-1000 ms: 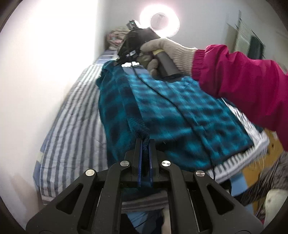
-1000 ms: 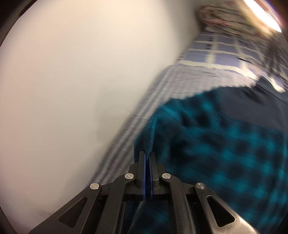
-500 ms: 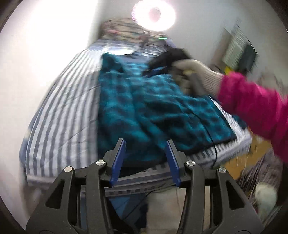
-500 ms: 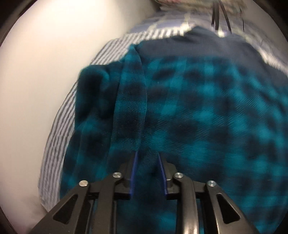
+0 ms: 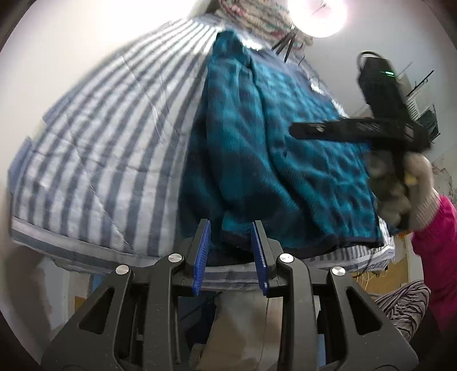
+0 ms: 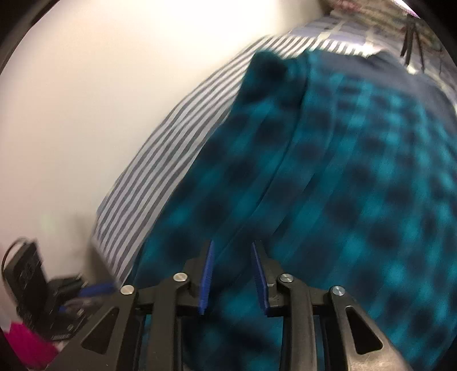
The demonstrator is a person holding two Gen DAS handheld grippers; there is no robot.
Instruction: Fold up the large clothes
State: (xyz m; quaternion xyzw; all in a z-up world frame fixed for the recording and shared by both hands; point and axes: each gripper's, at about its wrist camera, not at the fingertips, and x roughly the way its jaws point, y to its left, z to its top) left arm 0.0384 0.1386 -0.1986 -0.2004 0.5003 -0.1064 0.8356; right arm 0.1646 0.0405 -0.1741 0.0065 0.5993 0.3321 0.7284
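From my right wrist view the teal checked garment [image 6: 328,185] smears with motion blur and runs off the frame's right edge. My left view blurs the gloved hand [image 5: 400,185], and the ring light [image 5: 317,14] glare washes out the bedding behind.

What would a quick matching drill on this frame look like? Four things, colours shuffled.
Things:
1 blanket
2 bedsheet
3 sleeve
4 glove

Colours:
a beige
b teal and dark check
c pink
d blue and white stripes

Pairs: 1-b, 2-d, 3-c, 4-a
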